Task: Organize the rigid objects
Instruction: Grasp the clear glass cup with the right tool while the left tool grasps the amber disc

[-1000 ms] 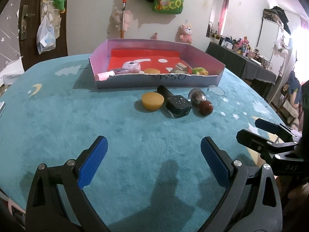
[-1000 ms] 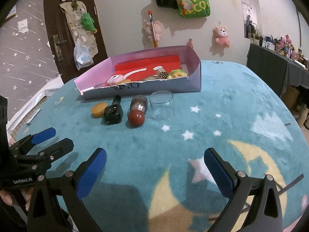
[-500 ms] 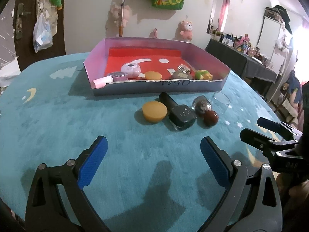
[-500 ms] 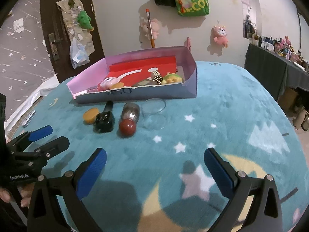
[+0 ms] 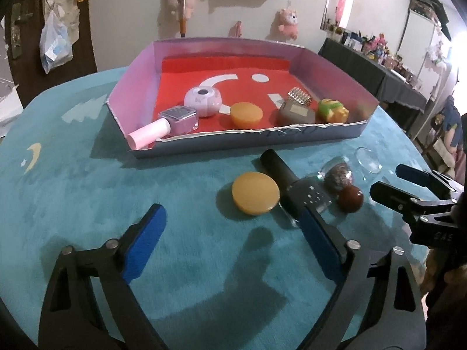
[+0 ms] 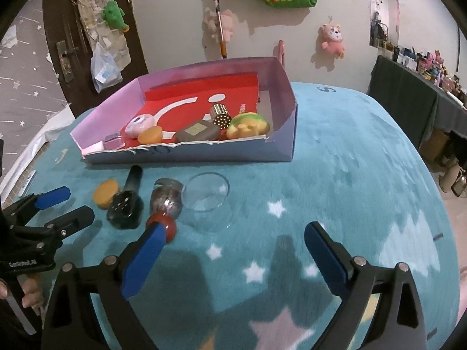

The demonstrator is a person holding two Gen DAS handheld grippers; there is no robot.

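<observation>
Both our left gripper (image 5: 230, 227) and right gripper (image 6: 233, 243) gape wide, holding nothing, above the worktop (image 5: 87, 192) near the orange disc (image 5: 255, 193) and glass bowl (image 6: 207, 196).

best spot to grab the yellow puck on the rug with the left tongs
Take the yellow puck across its round rim, coming from above on its near side. It lies flat and its black neighbour crowds the right edge, so put the left tongs front-to-back rather than sideways.
</observation>
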